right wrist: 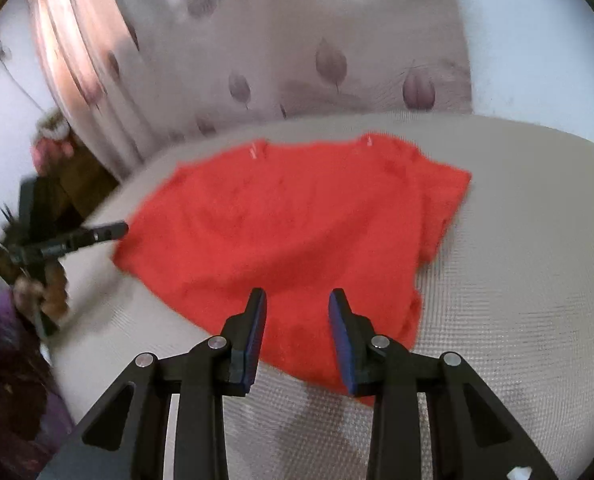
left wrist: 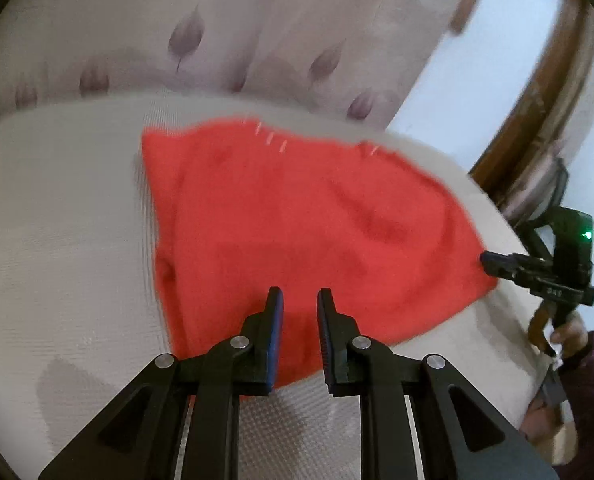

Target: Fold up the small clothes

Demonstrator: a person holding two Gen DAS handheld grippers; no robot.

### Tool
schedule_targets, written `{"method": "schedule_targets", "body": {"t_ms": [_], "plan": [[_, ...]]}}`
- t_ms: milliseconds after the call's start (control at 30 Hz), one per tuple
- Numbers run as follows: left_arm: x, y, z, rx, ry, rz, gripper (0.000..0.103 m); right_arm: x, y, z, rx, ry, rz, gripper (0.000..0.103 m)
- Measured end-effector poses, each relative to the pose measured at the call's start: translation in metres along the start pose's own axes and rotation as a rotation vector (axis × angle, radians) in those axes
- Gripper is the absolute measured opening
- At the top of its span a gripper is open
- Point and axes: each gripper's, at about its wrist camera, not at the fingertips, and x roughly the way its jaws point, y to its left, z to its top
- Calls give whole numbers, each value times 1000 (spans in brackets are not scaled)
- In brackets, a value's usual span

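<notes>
- Garment [left wrist: 297, 232]: red knit piece, spread nearly flat on the pale textured mattress [left wrist: 57, 208], towards its far edge, below the leaf-patterned curtain [left wrist: 225, 32]. Its near hem lies closest to both grippers; a folded-over flap shows along one side edge.
- Left gripper [left wrist: 300, 300]: jaws parted by a narrow gap, nothing between them; it hovers above the near hem of the garment. Contact with the cloth cannot be judged.
- Right gripper [right wrist: 297, 300]: jaws parted somewhat wider, likewise empty, poised over the near hem at the opposite side of the cloth.
- Cross views: each camera shows the other gripper's tip at a lateral corner of the garment, just beside or touching the edge; blur prevents telling which.
- Handling, as judgement: cloth appears soft, light and limp, not fragile. It will sag and drag when lifted, and may slide on the mattress weave.
- Grasp sites, as judgement: pinch the near hem at its two corners, a single layer each, and carry them evenly toward the far edge.
</notes>
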Motion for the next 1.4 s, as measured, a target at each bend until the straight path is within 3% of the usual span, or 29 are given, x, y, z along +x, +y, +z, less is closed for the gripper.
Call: {"method": "schedule_targets", "body": {"t_ms": [100,233,367,433,500,533,733,867,1033,1067,1133,1200,1267,1400], "plan": [[1,11,-14,-31,3,-1,18,15,0,-12,-26,92,-59,31],[-2,27,-16,-107,0,-38,13,11,8,-22,-90,97,-103,30],[-20,17,-10,-58,-38,-61,14,2,4,-24,-53,115,-75,32],[-35,16,1,-39,-106,-52,25,-12,5,-21,-29,66,7,32],[-38,28,17,-59,-136,-15,78,-25,9,-17,-37,-7,20,32],[-37,33,21,-69,-140,-15,81,-27,10,-14,-36,-28,22,32],[6,83,47,-177,-44,-88,81,-15,4,0,45,-81,59,43],[32,92,55,-122,22,-99,81,-5,3,-1,61,-73,72,43],[48,88,71,-63,42,-149,81,2,1,4,72,-74,89,45],[50,86,74,-62,39,-143,73,2,1,6,80,-80,102,46],[54,85,77,-49,35,-93,41,-1,1,12,102,-103,138,47],[56,91,78,-86,44,-115,24,-3,2,18,119,-122,159,53],[54,96,76,-111,46,-140,22,-6,1,24,138,-145,179,57],[49,85,78,-101,41,-114,20,-3,-2,34,167,-164,210,58]]}}
